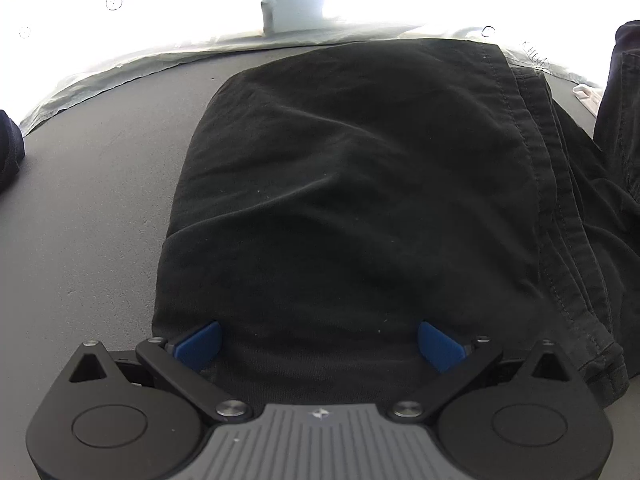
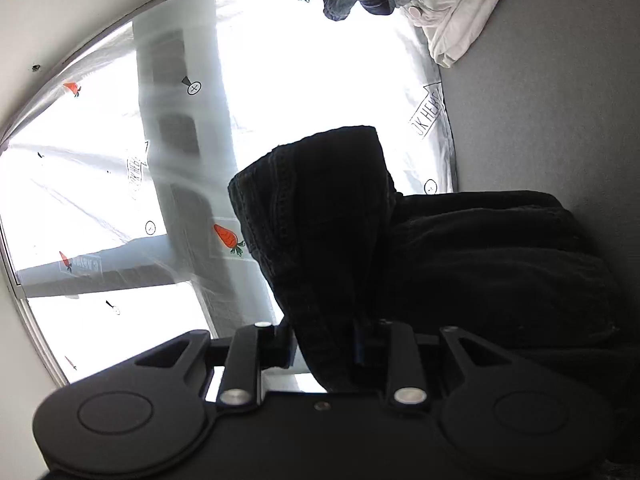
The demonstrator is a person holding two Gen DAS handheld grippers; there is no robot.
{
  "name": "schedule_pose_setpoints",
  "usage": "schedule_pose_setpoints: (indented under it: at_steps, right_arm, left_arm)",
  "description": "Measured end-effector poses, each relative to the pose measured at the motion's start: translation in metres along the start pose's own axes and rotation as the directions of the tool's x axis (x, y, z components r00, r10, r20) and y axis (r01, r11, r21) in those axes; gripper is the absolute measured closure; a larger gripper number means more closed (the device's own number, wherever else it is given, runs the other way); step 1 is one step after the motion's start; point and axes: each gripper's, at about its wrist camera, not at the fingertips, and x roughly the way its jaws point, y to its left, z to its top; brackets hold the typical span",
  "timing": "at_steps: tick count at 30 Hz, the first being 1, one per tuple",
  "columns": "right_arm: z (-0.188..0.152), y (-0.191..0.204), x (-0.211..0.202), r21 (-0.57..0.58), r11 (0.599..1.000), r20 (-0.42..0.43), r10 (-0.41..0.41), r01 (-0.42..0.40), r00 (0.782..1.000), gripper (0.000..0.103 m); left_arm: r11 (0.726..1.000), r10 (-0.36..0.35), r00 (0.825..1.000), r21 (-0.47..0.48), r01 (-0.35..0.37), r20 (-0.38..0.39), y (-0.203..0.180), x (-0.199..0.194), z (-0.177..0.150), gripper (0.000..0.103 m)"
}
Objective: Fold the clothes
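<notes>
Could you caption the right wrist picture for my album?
Right tool shut on a lifted fold of black trousers, before a bright carrot-print window film.

A black two-finger gripper (image 2: 326, 344) clamps a stitched edge of black denim-like garment (image 2: 320, 216), lifting it against a bright window covered by a translucent carrot-printed plastic sheet (image 2: 100, 184). Crumpled white cloth (image 2: 460, 16) lies on the grey surface (image 2: 540, 100) beyond.

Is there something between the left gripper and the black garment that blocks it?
No. The left gripper is open directly over the black garment, its blue fingers spread above the near edge. Nothing visible lies between them.
</notes>
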Motion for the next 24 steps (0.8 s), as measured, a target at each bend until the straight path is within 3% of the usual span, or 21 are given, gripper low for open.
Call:
schedule_pose_setpoints:
  at_steps: [6,11,14,20,21,22,23,24]
  right_arm:
    - [-0.059,-0.001,0.036,-0.021,0.999,-0.179,-0.03,0.027,0.983,0.076]
    - [-0.1,-0.019,0.065,-0.049,0.991,-0.29,-0.13,0.121,0.948,0.076]
    - [-0.116,-0.035,0.078,-0.129,0.961,-0.312,-0.274,0.245,0.91,0.075]
    - [-0.13,-0.058,0.092,-0.163,0.898,-0.291,-0.44,0.409,0.849,0.074]
    - [-0.131,-0.056,0.092,-0.166,0.896,-0.292,-0.444,0.412,0.847,0.073]
    - [-0.131,-0.052,0.092,-0.167,0.898,-0.295,-0.44,0.407,0.848,0.072]
    - [-0.132,-0.048,0.091,-0.161,0.904,-0.311,-0.428,0.397,0.849,0.062]
    - [-0.133,-0.046,0.091,-0.152,0.911,-0.33,-0.413,0.384,0.849,0.04]
  left_arm:
    - [0.99,0.036,0.992,-0.142,-0.019,0.123,0.048,-0.037,0.001,0.0]
    - [0.971,0.048,0.99,-0.237,-0.015,0.132,0.084,-0.039,-0.007,0.0]
    - [0.962,0.039,0.993,-0.274,-0.007,0.111,0.094,-0.032,-0.017,0.0]
    - [0.952,0.023,0.997,-0.308,0.002,0.076,0.099,-0.026,-0.033,0.0]
    - [0.95,0.023,0.997,-0.313,0.003,0.078,0.1,-0.027,-0.034,0.0]
    - [0.949,0.022,0.996,-0.316,0.005,0.082,0.099,-0.028,-0.035,0.0]
    - [0.948,0.018,0.996,-0.319,0.011,0.087,0.098,-0.028,-0.035,0.0]
    - [0.948,0.012,0.996,-0.319,0.018,0.092,0.097,-0.029,-0.035,0.0]
